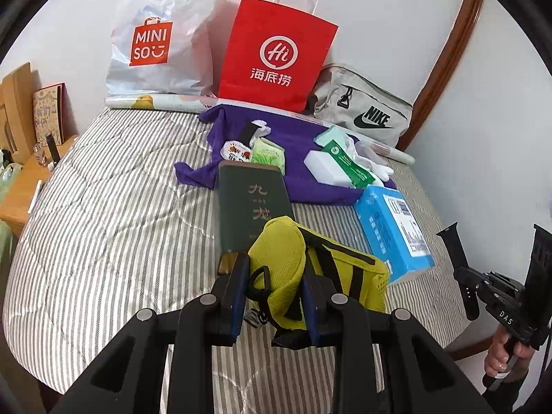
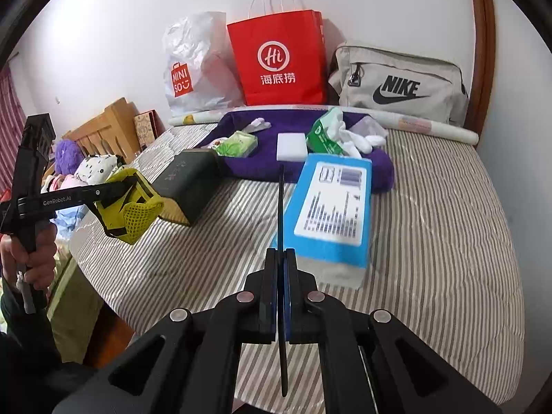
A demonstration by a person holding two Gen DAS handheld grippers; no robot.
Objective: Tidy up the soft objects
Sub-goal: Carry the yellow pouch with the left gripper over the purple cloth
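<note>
- Three bags stand along the top of the frame: one white plastic bag (image 1: pixel 165 34), one red paper bag (image 1: pixel 276 55) and one grey Nike bag (image 1: pixel 365 110).
- One purple cloth (image 1: pixel 300 138) lies mid-frame, with small packets, a white sponge (image 1: pixel 322 164) and white socks (image 2: pixel 358 138) on it.
- One dark green box (image 1: pixel 253 203) and one blue tissue pack (image 1: pixel 393 231) lie just below the cloth.
- All of it rests on a striped grey-and-white bed cover (image 1: pixel 114 207), against a white wall; wooden furniture shows at the left edge.
- The left gripper (image 1: pixel 272 296) pinches one yellow pouch (image 1: pixel 286 262) with black straps — lower centre, held above the cover.
- The right gripper (image 2: pixel 283 272) is clamped narrowly on one black watch strap (image 2: pixel 281 207), seen edge-on — centre frame, above the tissue pack.
</note>
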